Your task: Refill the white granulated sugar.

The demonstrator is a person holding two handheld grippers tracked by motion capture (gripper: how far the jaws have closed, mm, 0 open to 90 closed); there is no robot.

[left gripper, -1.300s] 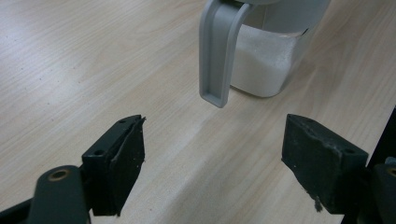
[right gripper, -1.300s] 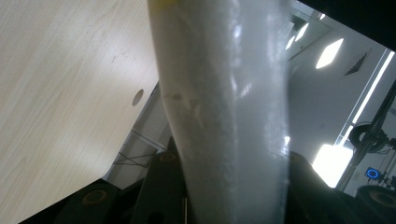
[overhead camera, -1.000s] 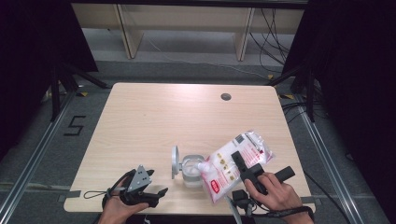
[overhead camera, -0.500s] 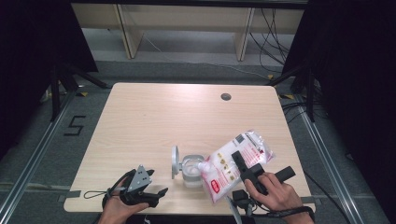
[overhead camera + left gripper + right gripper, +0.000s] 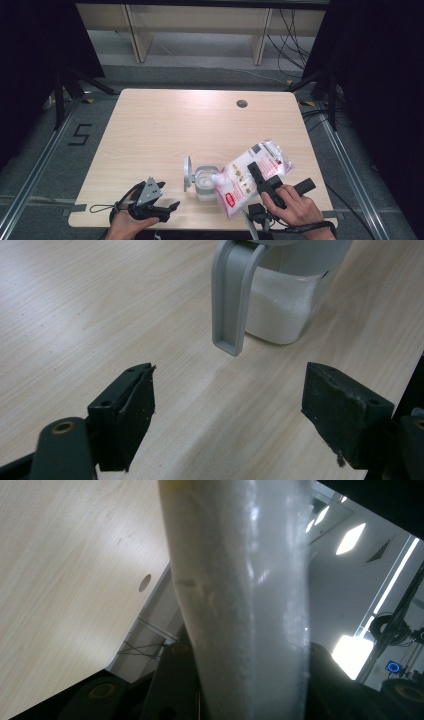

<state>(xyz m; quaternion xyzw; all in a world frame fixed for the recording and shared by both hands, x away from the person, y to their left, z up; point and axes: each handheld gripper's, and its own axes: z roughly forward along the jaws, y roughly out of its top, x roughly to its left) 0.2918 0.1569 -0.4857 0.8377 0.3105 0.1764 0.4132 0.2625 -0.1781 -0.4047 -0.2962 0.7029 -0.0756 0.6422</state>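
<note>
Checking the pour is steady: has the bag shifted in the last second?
No. The bag keeps its tilt, its corner over the jar, the same way from the table's hole.

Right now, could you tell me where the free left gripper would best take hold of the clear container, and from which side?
Probably by its body, from the left gripper's own side. The clear container stands upright, part-filled with white granules, and its grey lid hangs open down that face, so the open jaws should straddle the walls below it. The bag tilts over its far side.
</note>
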